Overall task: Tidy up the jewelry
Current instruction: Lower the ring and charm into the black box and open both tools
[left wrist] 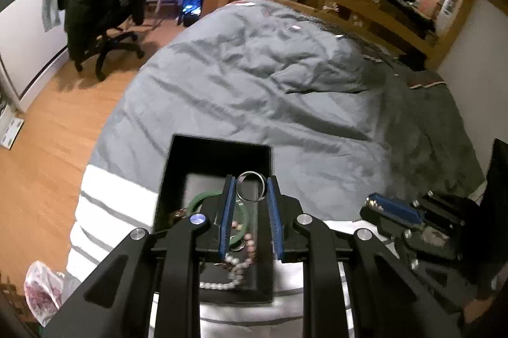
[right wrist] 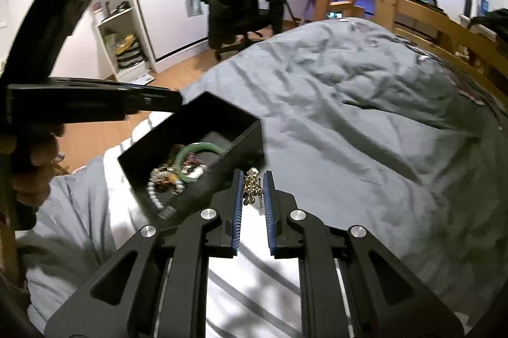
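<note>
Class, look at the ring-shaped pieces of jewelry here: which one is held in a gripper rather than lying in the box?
The silver metal ring, pinched by the left gripper above the black box. The green bangle and white bead bracelet lie inside it.

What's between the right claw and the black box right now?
In the right wrist view, only a short stretch of grey-and-white bedding separates the right claw, shut on a gold jewelry piece, from the black box.

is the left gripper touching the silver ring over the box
Touching. In the left wrist view the silver ring sits pinched between the jaws of the left gripper, both blue pads meeting its rim, held above the black box.
</note>
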The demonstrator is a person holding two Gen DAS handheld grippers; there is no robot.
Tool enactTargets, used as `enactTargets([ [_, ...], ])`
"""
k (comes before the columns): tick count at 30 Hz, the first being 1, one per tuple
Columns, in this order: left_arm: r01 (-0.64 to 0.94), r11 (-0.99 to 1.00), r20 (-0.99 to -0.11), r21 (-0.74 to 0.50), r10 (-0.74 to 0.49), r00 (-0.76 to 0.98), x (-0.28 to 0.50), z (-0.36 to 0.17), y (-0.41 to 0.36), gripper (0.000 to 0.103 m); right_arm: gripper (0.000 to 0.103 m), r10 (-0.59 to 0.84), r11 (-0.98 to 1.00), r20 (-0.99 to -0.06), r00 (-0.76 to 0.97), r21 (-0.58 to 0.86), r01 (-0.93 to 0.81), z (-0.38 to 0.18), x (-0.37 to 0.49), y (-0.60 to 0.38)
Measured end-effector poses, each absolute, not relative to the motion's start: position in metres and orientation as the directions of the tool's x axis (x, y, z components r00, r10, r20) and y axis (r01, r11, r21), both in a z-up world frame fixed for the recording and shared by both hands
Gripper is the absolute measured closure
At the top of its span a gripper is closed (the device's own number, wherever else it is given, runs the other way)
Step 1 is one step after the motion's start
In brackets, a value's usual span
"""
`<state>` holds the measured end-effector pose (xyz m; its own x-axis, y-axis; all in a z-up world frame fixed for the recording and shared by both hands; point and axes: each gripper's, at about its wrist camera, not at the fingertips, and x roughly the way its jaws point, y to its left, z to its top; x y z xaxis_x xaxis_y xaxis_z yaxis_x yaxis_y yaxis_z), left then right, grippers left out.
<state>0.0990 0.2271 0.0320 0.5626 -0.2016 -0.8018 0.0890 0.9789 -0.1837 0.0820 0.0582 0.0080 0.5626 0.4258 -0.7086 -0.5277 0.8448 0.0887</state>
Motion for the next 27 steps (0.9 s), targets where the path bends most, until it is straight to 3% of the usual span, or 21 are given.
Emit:
enactTargets([
  [14,-0.023,0.969,-0.829,-0.245,-0.197,0.523,0.103,0.015,0.265,0.083,0.089,0.482,0.789,-0.732,0.482,0.124,-0.601,-0.01,0.081,0.135],
  [27,-0.141,0.946,-0.848,-0.293,-0.189,0.496,0.108,0.003,0.287,0.081,0.086,0.543,0.766,-0.757,0.363,0.269,-0.583,-0.042,0.093,0.147],
])
